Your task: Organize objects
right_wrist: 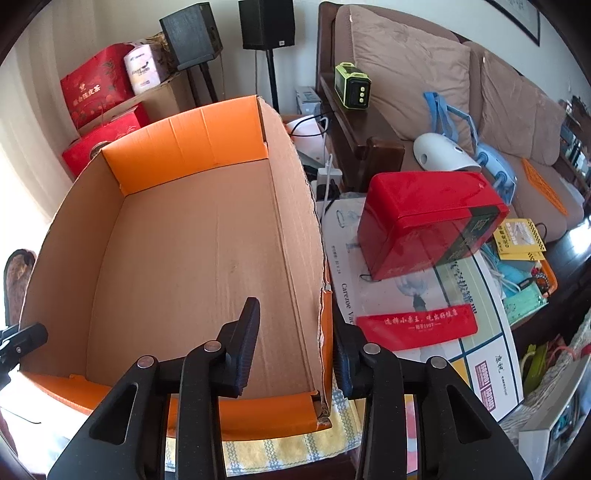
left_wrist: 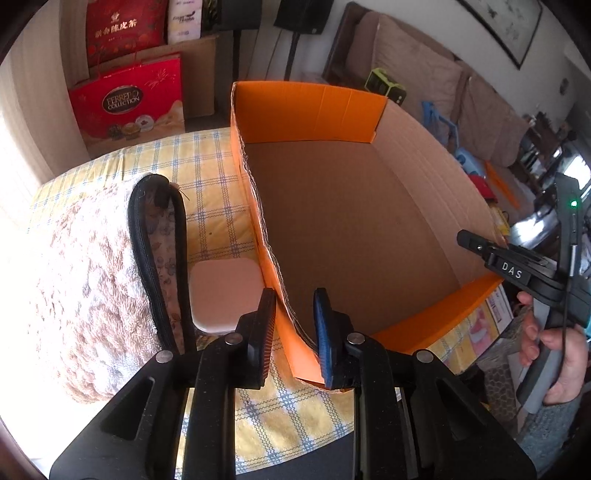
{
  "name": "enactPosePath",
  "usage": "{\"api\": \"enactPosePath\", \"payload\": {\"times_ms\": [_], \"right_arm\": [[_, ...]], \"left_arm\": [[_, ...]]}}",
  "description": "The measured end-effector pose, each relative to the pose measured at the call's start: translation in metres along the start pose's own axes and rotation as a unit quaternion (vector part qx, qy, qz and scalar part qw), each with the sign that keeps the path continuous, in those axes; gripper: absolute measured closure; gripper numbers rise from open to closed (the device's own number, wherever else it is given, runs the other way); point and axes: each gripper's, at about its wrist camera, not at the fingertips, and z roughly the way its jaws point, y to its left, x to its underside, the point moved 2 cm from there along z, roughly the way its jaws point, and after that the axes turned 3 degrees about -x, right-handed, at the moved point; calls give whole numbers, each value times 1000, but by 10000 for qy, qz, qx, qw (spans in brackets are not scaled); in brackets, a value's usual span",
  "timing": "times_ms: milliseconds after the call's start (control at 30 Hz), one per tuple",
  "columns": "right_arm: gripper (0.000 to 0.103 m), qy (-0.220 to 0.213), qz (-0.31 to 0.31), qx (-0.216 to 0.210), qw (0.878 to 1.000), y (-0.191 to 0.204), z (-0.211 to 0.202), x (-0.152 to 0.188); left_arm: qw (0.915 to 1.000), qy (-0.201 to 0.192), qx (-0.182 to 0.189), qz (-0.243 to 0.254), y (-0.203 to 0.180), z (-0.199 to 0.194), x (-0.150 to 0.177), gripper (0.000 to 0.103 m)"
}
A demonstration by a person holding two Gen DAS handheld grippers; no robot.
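Note:
An open orange cardboard box (left_wrist: 347, 221) with a bare brown inside stands on a yellow checked cloth; it also shows in the right wrist view (right_wrist: 192, 240). My left gripper (left_wrist: 295, 332) straddles the box's left wall near the front corner, fingers a little apart on either side of it. My right gripper (right_wrist: 291, 350) straddles the box's right wall, one finger inside, one outside, with a gap to the wall. A red tin (right_wrist: 428, 225) and a flat red packet (right_wrist: 417, 326) lie right of the box. A pink square pad (left_wrist: 221, 295) and a dark zip pouch (left_wrist: 162, 258) lie left of it.
A fluffy beige cushion (left_wrist: 81, 288) fills the left. Red gift bags (left_wrist: 129, 103) and speakers (right_wrist: 266, 22) stand behind. A brown sofa (right_wrist: 461, 92) with a white object (right_wrist: 443, 151) and blue bag is on the right, over cluttered printed boxes (right_wrist: 480, 369).

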Motion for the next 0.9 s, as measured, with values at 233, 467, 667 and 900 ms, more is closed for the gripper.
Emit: {"api": "enactPosePath", "payload": {"times_ms": [233, 467, 667, 900], "right_arm": [[66, -56, -251, -1, 9997, 19, -7, 2], [66, -9, -411, -143, 9991, 44, -4, 9], [66, -2, -445, -231, 9987, 57, -3, 11], [66, 27, -377, -278, 9989, 48, -6, 15]], "left_arm": [[9999, -39, -127, -51, 8, -8, 9, 85], [9994, -69, -134, -304, 35, -16, 15, 85], [9991, -73, -167, -383, 46, -21, 19, 85], [9993, -76, -292, -221, 27, -19, 17, 85]]}}
